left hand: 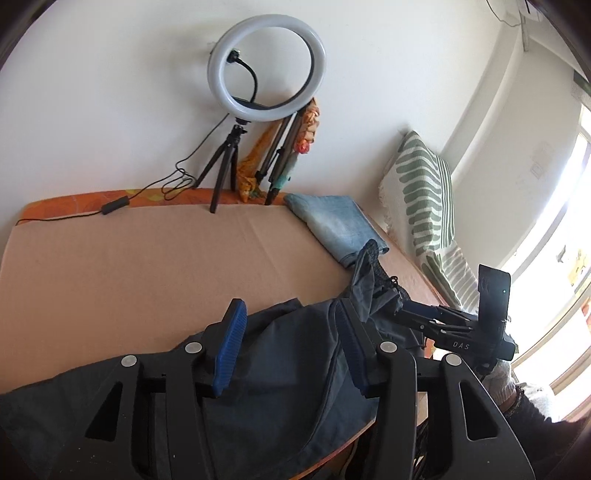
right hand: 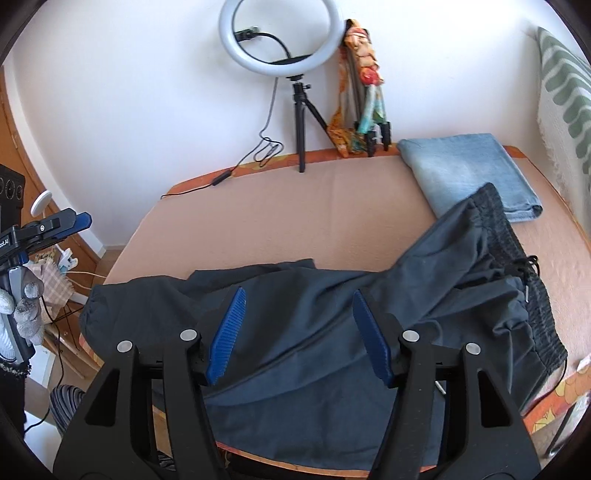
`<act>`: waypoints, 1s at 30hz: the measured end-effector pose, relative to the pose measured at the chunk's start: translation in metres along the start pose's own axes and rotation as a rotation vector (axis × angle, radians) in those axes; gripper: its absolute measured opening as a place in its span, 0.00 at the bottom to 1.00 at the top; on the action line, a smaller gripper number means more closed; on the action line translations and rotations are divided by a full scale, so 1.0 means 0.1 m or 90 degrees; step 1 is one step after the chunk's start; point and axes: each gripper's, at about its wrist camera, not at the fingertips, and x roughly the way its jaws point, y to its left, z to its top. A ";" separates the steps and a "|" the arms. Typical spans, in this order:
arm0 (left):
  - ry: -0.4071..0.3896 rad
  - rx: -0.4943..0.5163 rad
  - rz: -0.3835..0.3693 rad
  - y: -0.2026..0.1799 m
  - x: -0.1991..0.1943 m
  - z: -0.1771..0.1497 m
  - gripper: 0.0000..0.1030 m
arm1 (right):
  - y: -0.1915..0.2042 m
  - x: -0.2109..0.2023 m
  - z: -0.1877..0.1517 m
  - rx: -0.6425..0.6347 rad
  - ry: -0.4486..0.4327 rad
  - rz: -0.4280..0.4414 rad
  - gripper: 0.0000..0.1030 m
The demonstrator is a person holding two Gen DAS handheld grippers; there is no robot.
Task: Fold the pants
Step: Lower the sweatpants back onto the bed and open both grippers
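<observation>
Dark pants [right hand: 317,317] lie rumpled along the near edge of the desk [right hand: 295,206], long axis running left to right, waistband toward the right edge by the folded jeans [right hand: 469,170]. Both claws hover just above the cloth, gripping nothing: the right gripper [right hand: 299,332] stands wide over the middle, the left gripper [left hand: 291,343] part-open. No containers are visible.

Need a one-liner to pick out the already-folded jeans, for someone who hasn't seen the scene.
Find the ring light on its tripod against the white wall at the back of the table. Right of it, in the far right corner, lie the folded jeans. They are a neat pale blue denim rectangle; the dark pants in front are unfolded, with an elastic waistband.
</observation>
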 end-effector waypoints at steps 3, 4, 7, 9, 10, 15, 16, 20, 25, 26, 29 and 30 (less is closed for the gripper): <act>0.038 0.017 -0.036 -0.23 0.44 0.07 0.50 | -0.50 -0.11 -0.11 0.052 0.003 -0.039 0.62; 0.049 0.023 -0.049 -0.31 0.59 0.09 0.51 | -0.65 -0.15 -0.14 0.066 0.003 -0.052 0.62; 0.078 0.043 -0.094 -0.56 1.00 0.13 0.52 | -1.07 -0.29 -0.24 0.097 -0.001 -0.103 0.62; 0.102 0.037 -0.126 -0.70 1.31 0.16 0.56 | -1.33 -0.37 -0.29 0.130 0.003 -0.112 0.62; 0.115 0.036 -0.136 -0.77 1.48 0.18 0.56 | -1.45 -0.40 -0.32 0.143 0.004 -0.118 0.62; 0.164 0.081 -0.117 -1.03 2.15 0.19 0.56 | -1.87 -0.55 -0.47 0.164 0.002 -0.157 0.62; 0.176 0.079 -0.108 -1.03 2.26 0.18 0.56 | -1.92 -0.58 -0.50 0.172 0.002 -0.155 0.62; 0.210 0.052 -0.100 -1.02 2.70 0.22 0.56 | -2.08 -0.65 -0.56 0.188 -0.009 -0.144 0.62; 0.237 0.073 -0.053 -1.00 3.10 0.25 0.56 | -2.23 -0.72 -0.56 0.210 -0.022 -0.123 0.62; 0.245 0.070 -0.049 -1.00 3.18 0.25 0.56 | -2.26 -0.72 -0.56 0.209 -0.022 -0.133 0.62; 0.257 0.055 -0.060 -0.97 3.31 0.26 0.56 | -2.38 -0.75 -0.56 0.223 -0.025 -0.141 0.62; 0.257 0.056 -0.061 -0.98 3.32 0.25 0.56 | -2.44 -0.75 -0.57 0.234 -0.025 -0.136 0.62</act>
